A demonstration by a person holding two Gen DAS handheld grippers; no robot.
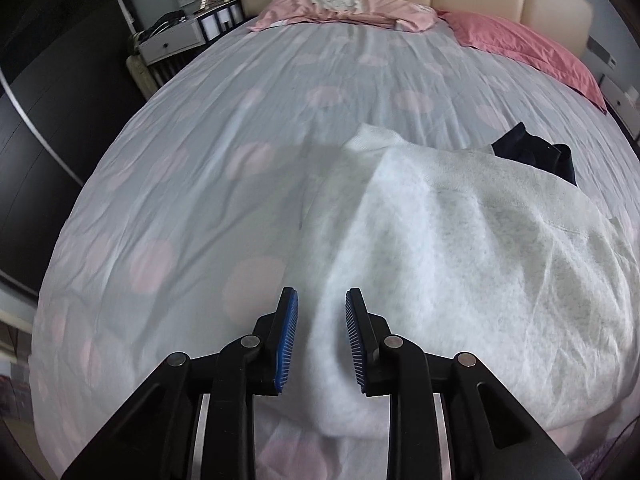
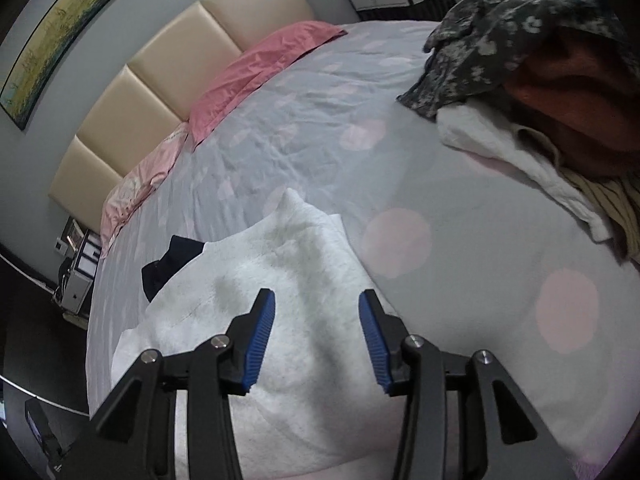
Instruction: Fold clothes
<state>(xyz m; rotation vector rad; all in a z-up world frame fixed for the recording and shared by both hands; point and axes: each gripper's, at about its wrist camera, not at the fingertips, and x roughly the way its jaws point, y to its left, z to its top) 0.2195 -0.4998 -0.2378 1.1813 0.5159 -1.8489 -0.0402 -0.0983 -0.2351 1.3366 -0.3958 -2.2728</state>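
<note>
While both grippers hang over the bed with jaws apart and nothing between the pads, the risk lies in where each would bite. The left gripper [image 1: 322, 304] is spread over the near left edge of the white garment [image 1: 460, 272], and one pad sits above the bedsheet [image 1: 200, 184] rather than the cloth. If it drops as it stands, I judge it could pinch sheet along with garment, or catch only 1 layer of what looks like a doubled edge, so the fold would drag the bedding or come out skewed. The right gripper [image 2: 316, 308] is also spread wide, over the middle of the garment [image 2: 280, 280] and not over a hem; closing there would likely bunch the fabric into a ridge (the cloth looks thick and fleecy, so it should hold a crease poorly and slide little).

From the tools outward: the garment lies directly beneath and ahead of both, rumpled and partly doubled, on the near part of the bed. A dark item [image 1: 532, 156] pokes out at its far edge; I cannot tell whether it is attached. Further right, well apart, sits a heap of clothes [image 2: 520, 60], with pink pillows [image 1: 520, 48] at the headboard.
</note>
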